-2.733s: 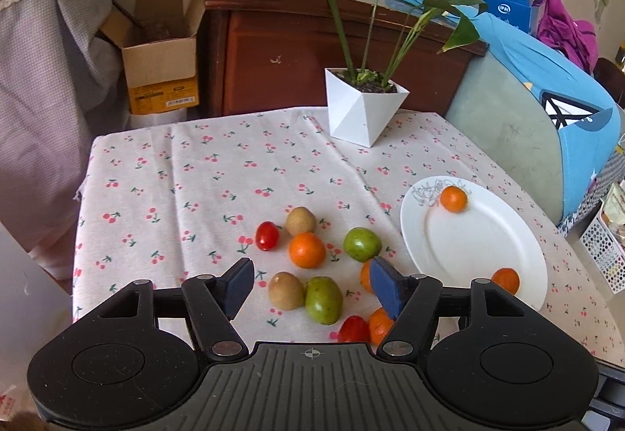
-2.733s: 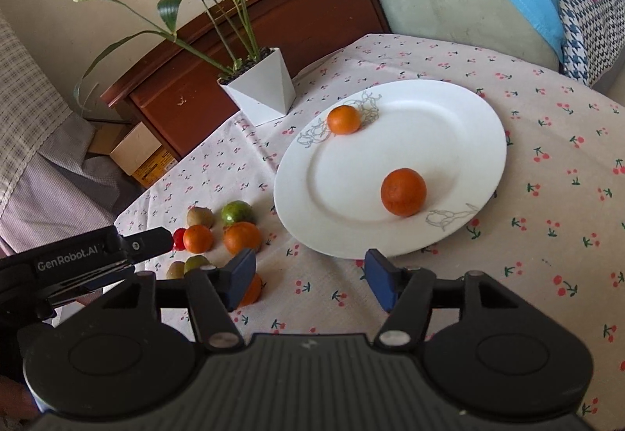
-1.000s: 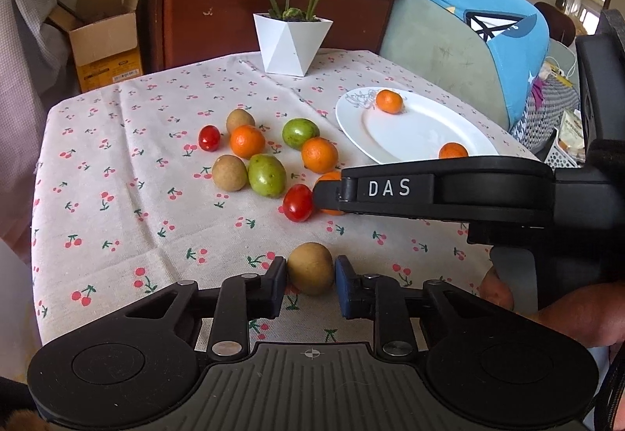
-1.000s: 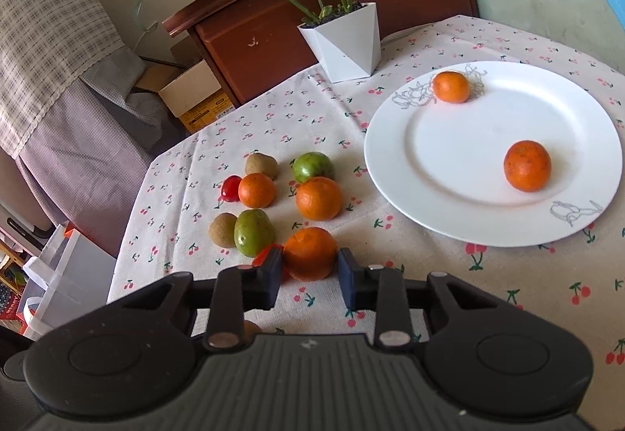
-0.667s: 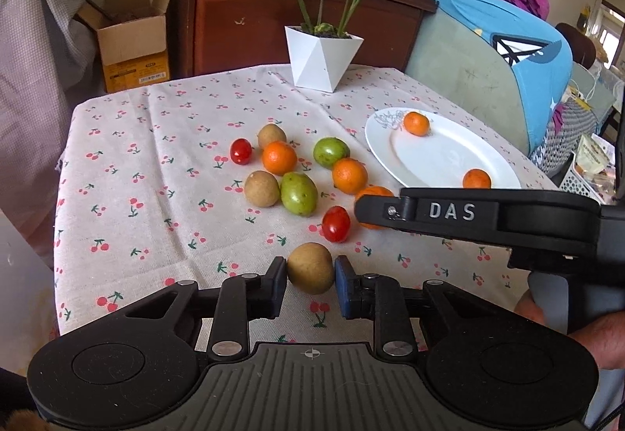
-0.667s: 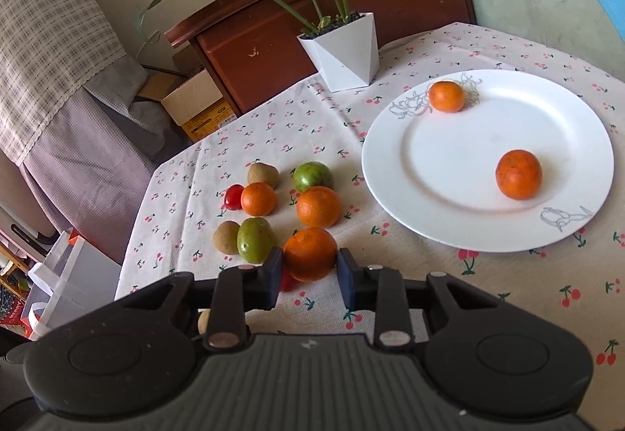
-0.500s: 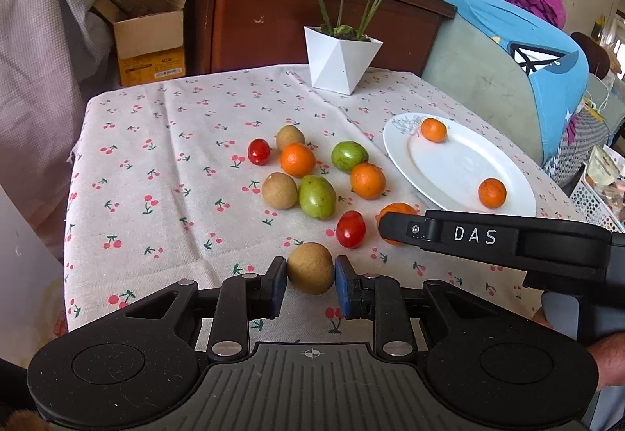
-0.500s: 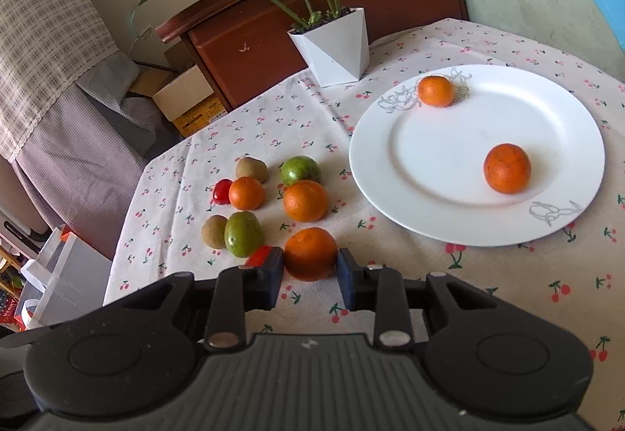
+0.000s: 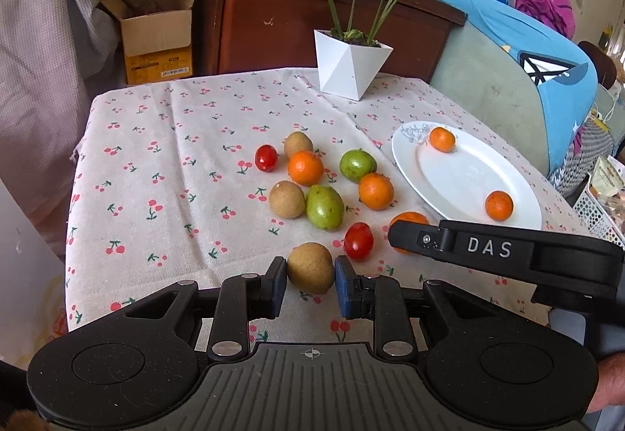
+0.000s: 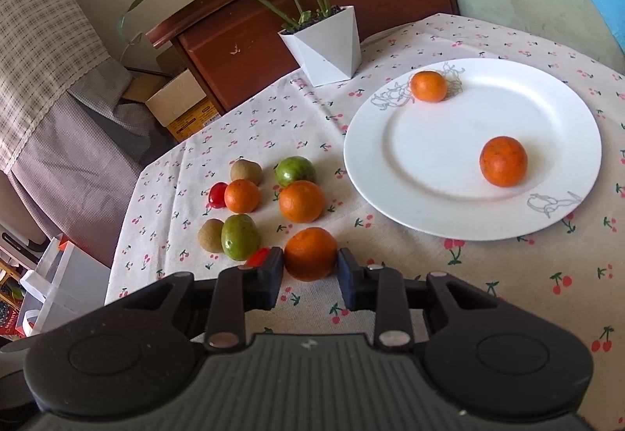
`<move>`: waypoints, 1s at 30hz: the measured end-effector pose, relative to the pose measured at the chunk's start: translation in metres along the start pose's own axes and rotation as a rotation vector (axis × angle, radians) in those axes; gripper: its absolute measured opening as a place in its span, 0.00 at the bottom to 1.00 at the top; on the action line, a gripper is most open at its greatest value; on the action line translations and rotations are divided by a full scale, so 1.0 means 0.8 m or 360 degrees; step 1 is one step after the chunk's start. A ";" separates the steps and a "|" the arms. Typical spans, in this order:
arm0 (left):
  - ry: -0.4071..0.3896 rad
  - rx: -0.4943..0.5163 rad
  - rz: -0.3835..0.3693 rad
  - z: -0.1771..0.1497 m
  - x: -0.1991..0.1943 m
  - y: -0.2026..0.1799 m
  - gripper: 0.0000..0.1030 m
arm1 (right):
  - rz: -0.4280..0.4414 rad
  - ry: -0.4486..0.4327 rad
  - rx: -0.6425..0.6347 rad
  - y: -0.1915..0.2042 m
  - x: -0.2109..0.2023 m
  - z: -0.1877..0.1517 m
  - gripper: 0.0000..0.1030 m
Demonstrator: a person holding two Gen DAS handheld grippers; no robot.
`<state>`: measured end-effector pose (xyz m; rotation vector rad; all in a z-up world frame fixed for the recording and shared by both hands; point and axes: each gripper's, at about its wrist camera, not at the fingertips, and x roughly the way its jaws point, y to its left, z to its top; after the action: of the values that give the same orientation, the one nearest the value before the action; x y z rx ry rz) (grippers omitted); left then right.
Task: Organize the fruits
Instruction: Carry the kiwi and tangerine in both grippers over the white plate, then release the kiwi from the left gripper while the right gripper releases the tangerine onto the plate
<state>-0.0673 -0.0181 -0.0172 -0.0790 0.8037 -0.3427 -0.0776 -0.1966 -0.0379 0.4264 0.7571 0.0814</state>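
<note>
A round brown kiwi-like fruit (image 9: 311, 268) is being gripped by the left gripper (image 9: 311, 286), both blue-faced pads pressed against its sides, just above the cherry-print tablecloth (image 9: 175, 173) near the table's front edge. A round orange tangerine (image 10: 310, 253) is being clamped by the right gripper (image 10: 310, 276), pads tight on either side; whether it's resting on the cloth or just off it can't be told. In the left wrist view the right gripper's black body marked "DAS" (image 9: 504, 249) is being seen from the side, w/ that tangerine partly hidden behind its tip.

The remaining loose fruit is being left in a cluster mid-table: a small red tomato (image 9: 266, 157), a brown fruit at the back (image 9: 298, 144), an orange tangerine beside it (image 9: 306, 168), a round green fruit (image 9: 358, 165), another orange tangerine (image 9: 375, 191), a second brown fruit (image 9: 286, 199) touching an oval green fruit (image 9: 324, 207), & a second red tomato (image 9: 358, 240) near the held kiwi-like fruit.

A white round plate w/ grey line drawings (image 10: 429, 157) is sitting to the right of the cluster, carrying two orange tangerines: one at the far rim (image 10: 428, 86), one nearer the right side (image 10: 503, 160), well apart. A white faceted plant pot (image 9: 350, 68) is standing at the table's back edge.
</note>
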 end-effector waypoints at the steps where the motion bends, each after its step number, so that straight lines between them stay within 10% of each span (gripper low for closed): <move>1: -0.0012 -0.0008 -0.0009 0.005 0.000 -0.001 0.23 | -0.0001 -0.0010 0.0002 0.000 -0.005 0.003 0.28; 13: -0.0069 -0.0007 -0.0220 0.065 0.025 -0.042 0.23 | -0.0070 -0.0131 -0.0166 -0.036 -0.072 0.077 0.29; 30: 0.0057 0.0222 -0.0320 0.085 0.111 -0.125 0.23 | -0.0314 -0.0111 0.0385 -0.143 -0.060 0.091 0.29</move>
<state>0.0110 -0.1458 -0.0117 -0.0229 0.8069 -0.5906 -0.0722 -0.3372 -0.0056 0.5786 0.7393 -0.2107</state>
